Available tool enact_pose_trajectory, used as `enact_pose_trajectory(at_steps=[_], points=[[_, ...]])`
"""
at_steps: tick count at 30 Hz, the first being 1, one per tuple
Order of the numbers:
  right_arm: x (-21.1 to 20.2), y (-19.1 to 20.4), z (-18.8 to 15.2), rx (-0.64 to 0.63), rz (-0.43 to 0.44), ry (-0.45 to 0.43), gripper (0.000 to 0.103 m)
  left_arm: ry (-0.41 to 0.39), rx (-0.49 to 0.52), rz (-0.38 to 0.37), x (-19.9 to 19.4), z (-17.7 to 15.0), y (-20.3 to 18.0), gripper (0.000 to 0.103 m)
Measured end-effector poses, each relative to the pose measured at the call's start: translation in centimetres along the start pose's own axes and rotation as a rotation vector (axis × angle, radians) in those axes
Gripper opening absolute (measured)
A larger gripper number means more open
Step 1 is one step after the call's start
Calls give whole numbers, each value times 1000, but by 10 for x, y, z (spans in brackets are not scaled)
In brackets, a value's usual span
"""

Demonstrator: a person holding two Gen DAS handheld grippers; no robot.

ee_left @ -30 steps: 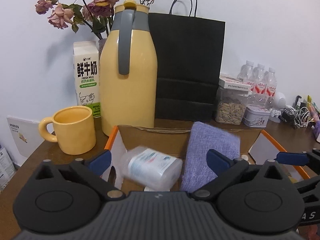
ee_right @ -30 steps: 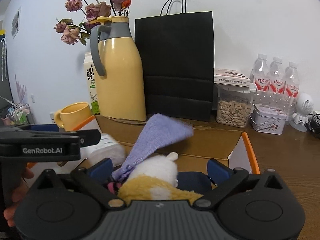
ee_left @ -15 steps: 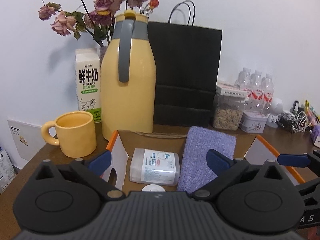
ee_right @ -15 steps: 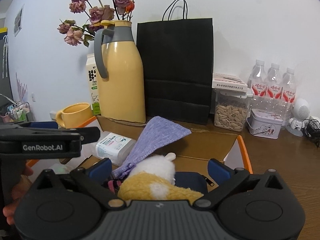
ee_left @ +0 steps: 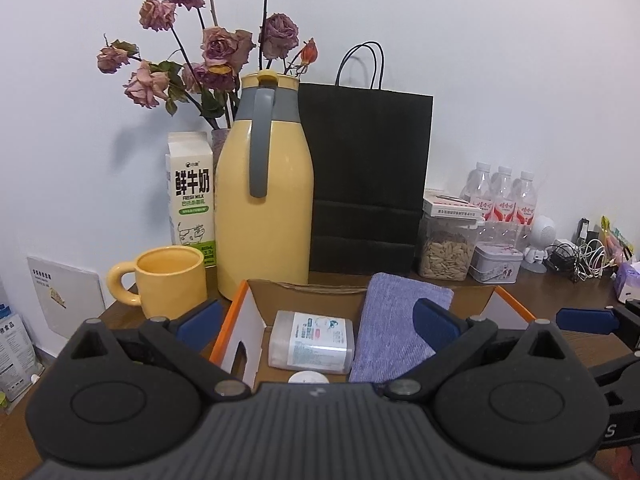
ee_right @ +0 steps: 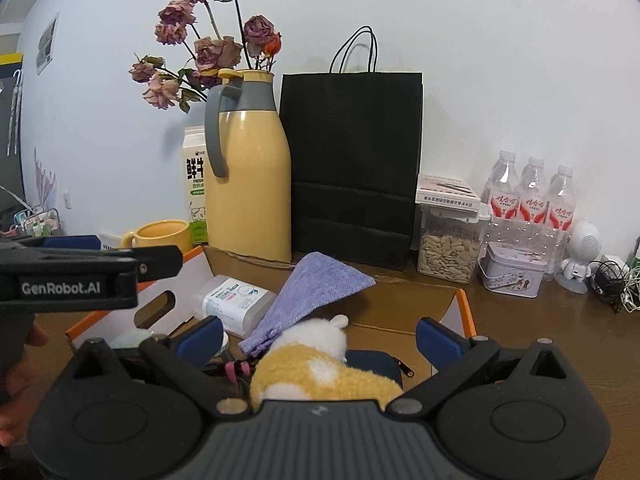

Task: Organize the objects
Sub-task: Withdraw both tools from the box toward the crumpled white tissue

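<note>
Packing looks nearly done, so with both the left gripper (ee_left: 316, 316) and right gripper (ee_right: 318, 332) jaws spread and empty above the box (ee_right: 462, 308), which holds the wipes pack (ee_left: 312, 342), purple cloth (ee_left: 394, 332) and plush toy (ee_right: 320, 360), any further pick should clear the orange rim

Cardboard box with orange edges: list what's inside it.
Inside the cardboard box: clear plastic wipes pack, purple woven cloth, yellow-and-white plush toy, dark zippered pouch. Anything under them is hidden.
</note>
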State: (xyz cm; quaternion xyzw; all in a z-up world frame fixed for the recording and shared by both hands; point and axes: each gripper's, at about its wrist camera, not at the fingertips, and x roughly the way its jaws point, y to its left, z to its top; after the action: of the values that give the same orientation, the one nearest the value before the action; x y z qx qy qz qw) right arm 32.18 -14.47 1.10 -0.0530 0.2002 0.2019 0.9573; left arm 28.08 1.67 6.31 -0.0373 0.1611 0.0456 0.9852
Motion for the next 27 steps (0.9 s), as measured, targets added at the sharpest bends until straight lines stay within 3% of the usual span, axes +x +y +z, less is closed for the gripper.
enact_pose_trajectory(at_steps=[27], points=[[-86,1,-57,12,-46,36,103,85,43,20,-77,-42,19,103]])
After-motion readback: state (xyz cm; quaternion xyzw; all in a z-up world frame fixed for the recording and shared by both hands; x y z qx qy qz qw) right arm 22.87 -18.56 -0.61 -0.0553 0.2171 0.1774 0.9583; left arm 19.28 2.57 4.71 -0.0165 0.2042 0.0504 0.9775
